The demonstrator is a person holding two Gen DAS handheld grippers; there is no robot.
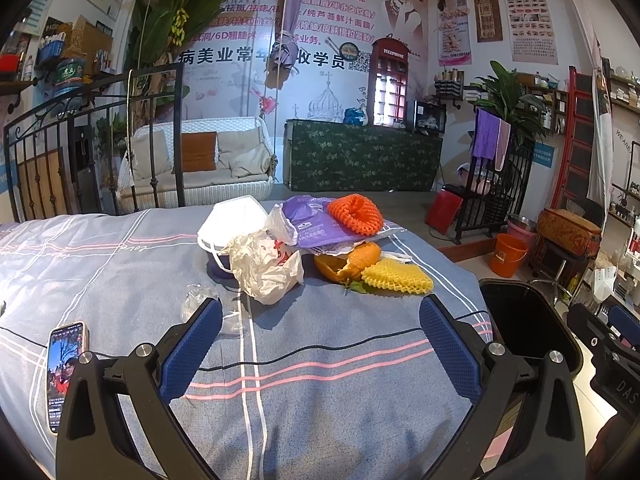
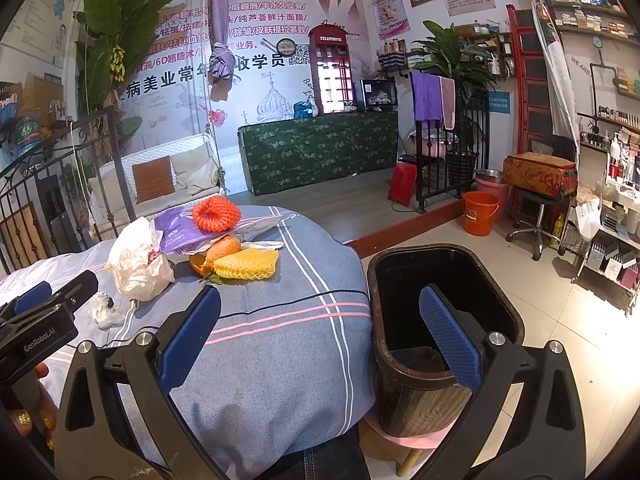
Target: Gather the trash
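A heap of trash lies on the blue-grey cloth (image 1: 320,360): a white face mask (image 1: 234,216), a crumpled white bag (image 1: 268,264), a purple bag (image 1: 320,224), an orange foam net (image 1: 354,210), orange peel (image 1: 346,260), a yellow foam net (image 1: 398,276) and clear plastic wrap (image 1: 196,300). My left gripper (image 1: 320,344) is open and empty, short of the heap. My right gripper (image 2: 320,340) is open and empty, over the cloth's right edge and the black bin (image 2: 444,312). The heap also shows in the right wrist view, with the yellow net (image 2: 246,264) nearest.
A phone (image 1: 64,376) lies on the cloth at the left, with a thin black cable (image 1: 320,350) across it. The bin stands on a pink stool (image 2: 400,436) beside the table. An orange bucket (image 2: 480,214) and a chair (image 2: 536,200) stand on the floor.
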